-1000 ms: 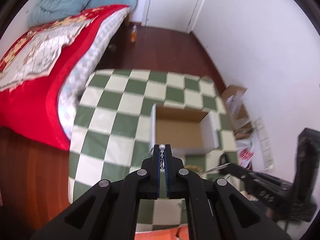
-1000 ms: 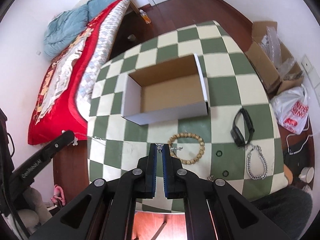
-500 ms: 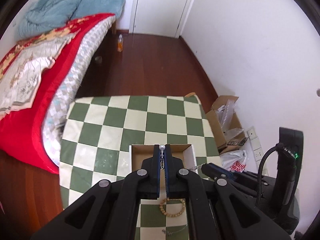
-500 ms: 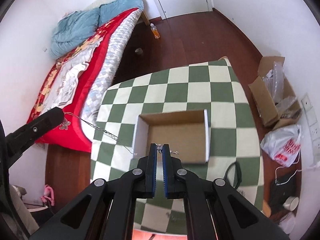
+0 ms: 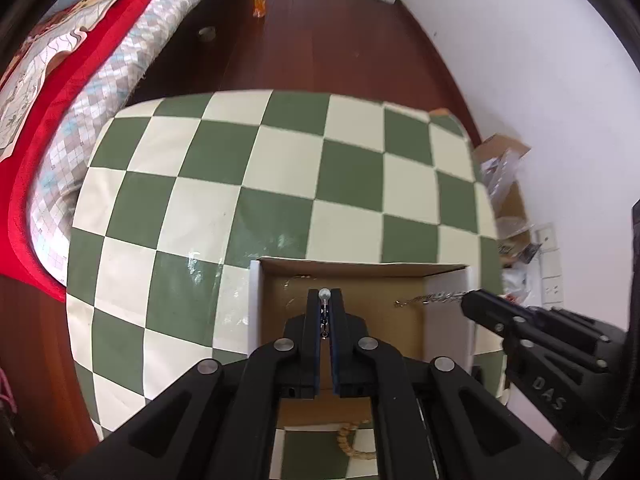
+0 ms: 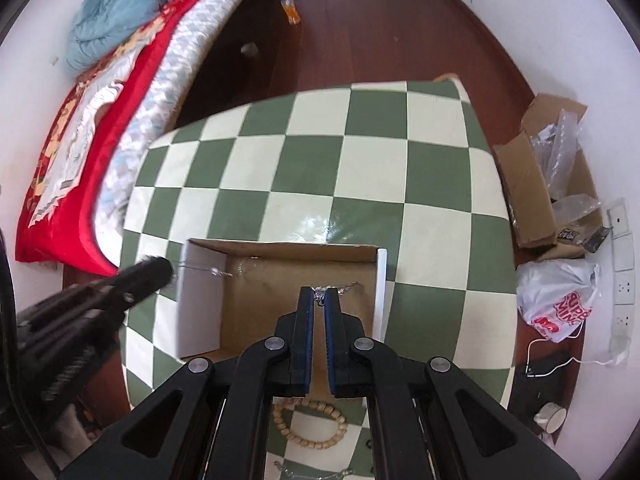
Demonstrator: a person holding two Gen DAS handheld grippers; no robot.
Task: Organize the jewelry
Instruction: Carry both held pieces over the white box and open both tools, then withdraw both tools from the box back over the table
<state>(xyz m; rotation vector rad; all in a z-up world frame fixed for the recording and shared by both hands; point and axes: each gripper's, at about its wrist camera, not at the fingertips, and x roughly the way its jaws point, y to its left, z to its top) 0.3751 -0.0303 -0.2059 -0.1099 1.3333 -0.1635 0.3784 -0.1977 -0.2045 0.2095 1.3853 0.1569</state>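
Both claws are clamped on a thin silver necklace (image 5: 430, 299), one at each end, so the chain hangs stretched between them instead of tangling. The left gripper (image 5: 324, 294) and right gripper (image 6: 319, 292) hold it over the open cardboard box (image 6: 200, 304) on the checkered table (image 6: 360, 168), likely to lay it flat inside.

Thin silver chain (image 5: 434, 299) strung taut across an open cardboard box (image 6: 202, 280), small pearl bead (image 5: 324, 292) at one end; wooden bead bracelet (image 6: 316, 426) flat on the checkered tabletop (image 6: 360, 168) just beside it.
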